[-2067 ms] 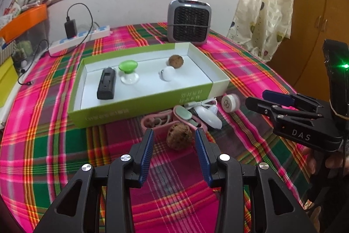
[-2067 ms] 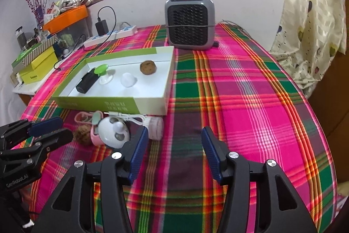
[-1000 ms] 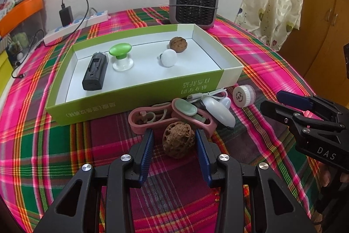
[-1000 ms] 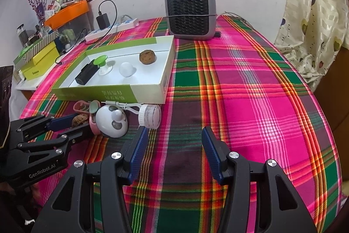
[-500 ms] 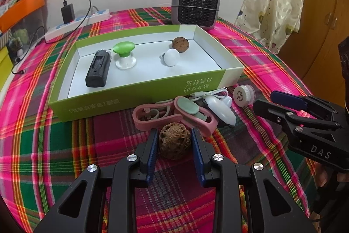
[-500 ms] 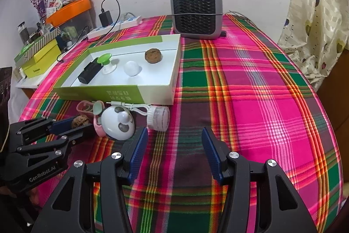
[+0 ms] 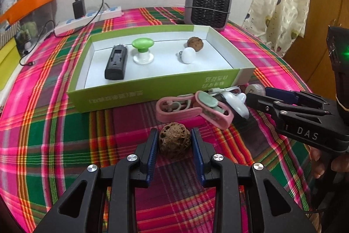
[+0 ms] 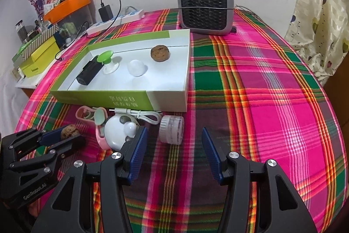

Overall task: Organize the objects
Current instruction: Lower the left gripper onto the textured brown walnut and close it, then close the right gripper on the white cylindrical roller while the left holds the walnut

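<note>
Box (image 7: 152,88) with the green rim held 4 things: black device (image 7: 116,62), green-topped knob (image 7: 142,50), white ball (image 7: 188,55), brown walnut (image 7: 195,43). Left gripper (image 7: 174,142) was clamped on another walnut (image 7: 174,142) just outside it; right gripper (image 8: 172,152) was spread apart.

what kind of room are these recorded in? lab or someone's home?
Most likely a home room, not a lab: a table under a plaid tablecloth, a small space heater by a barred window, a heart-print curtain, and household clutter on a side shelf.
</note>
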Demonstrator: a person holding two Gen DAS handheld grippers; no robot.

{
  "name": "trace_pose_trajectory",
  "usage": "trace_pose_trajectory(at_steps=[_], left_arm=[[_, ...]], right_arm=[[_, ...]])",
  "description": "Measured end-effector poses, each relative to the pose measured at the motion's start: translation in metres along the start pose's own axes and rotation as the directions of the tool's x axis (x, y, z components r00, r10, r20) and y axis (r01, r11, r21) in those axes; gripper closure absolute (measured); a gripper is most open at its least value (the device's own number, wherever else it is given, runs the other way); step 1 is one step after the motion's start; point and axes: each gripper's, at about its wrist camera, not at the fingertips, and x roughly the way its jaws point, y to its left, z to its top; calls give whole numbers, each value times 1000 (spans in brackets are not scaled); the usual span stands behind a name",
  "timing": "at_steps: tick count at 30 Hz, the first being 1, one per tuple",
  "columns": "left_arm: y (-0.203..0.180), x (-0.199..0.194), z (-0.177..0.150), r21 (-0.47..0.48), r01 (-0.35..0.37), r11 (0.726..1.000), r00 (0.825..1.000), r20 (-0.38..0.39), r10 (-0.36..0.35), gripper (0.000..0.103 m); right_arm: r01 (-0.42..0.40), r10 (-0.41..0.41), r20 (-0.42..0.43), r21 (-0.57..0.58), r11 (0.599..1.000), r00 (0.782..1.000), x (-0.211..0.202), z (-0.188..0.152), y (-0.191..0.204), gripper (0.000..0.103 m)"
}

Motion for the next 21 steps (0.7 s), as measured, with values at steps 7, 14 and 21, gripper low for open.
trace_pose_trajectory(at_steps=[7,14,21], left_arm=[[3,0,0,-6,3,1000,1000,1,-3,75],[4,0,0,-8,7,1000,1000,1,-7,75],[4,0,0,-9,7,1000,1000,1,-7,75]], right_arm=[[18,-18,-9,1,1000,1000,7,4,2,51],[23,-23,-14,0,1000,1000,9,6,3,51],[23,-23,-11,9,1000,1000,10,7,2,60]])
